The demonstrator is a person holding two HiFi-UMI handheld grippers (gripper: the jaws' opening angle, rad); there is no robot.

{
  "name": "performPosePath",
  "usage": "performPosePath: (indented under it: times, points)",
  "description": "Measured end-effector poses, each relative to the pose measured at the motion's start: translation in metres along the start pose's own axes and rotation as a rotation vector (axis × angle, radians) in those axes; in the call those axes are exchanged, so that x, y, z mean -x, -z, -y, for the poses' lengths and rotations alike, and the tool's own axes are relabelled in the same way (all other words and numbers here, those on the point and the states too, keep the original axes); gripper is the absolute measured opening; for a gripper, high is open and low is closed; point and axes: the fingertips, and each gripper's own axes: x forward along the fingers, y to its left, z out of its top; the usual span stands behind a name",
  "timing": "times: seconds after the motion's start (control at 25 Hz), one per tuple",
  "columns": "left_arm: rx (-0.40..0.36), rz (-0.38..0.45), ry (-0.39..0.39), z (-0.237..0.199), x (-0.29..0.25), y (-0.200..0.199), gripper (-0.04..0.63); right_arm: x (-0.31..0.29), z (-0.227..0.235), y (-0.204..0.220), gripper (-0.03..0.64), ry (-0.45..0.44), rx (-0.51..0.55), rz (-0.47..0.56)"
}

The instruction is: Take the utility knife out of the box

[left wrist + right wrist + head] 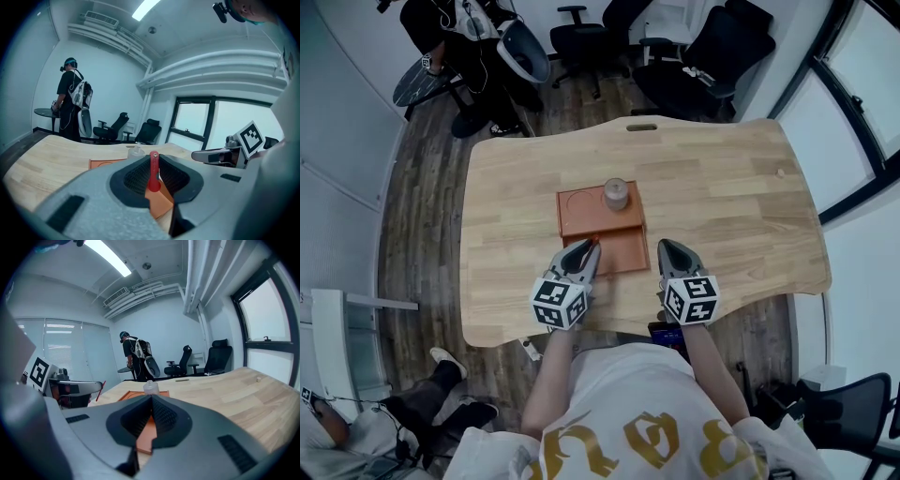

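The orange box (581, 214) lies in the middle of the wooden table (722, 197), its lower tray (623, 255) facing me. A small clear bottle (616, 194) stands on the box's top right. My left gripper (586, 249) hovers at the tray's near left corner. It is shut on a slim red utility knife (153, 169), which stands upright between the pads. From the right gripper view the knife (101, 390) shows as a thin red sliver at the left jaws' tip. My right gripper (668, 247) sits just right of the tray, jaws closed together with nothing in them.
Black office chairs (712, 47) stand beyond the table's far edge. A person with a backpack (71, 101) stands at a small round table at the far left. A slot (641, 127) is cut near the table's far edge. A shoe (445, 358) rests on the floor at the left.
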Motion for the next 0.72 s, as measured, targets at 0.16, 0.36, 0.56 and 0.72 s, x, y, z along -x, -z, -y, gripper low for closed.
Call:
performPosePath:
  times: [0.16, 0.36, 0.56, 0.72]
  points:
    - [0.006, -0.002, 0.002, 0.001, 0.000, 0.000, 0.058, 0.002, -0.001, 0.000, 0.011, 0.004, 0.021, -0.007]
    - [0.006, 0.003, 0.006, 0.004, 0.000, -0.001, 0.058, 0.006, 0.001, -0.002, 0.011, 0.010, 0.032, -0.006]
    - [0.008, 0.007, 0.003, 0.004, -0.001, -0.002, 0.058, 0.009, 0.005, -0.005, 0.011, 0.021, 0.041, 0.000]
    - [0.008, 0.008, 0.004, 0.006, -0.005, -0.002, 0.058, 0.011, 0.007, -0.005, 0.011, 0.019, 0.046, 0.001]
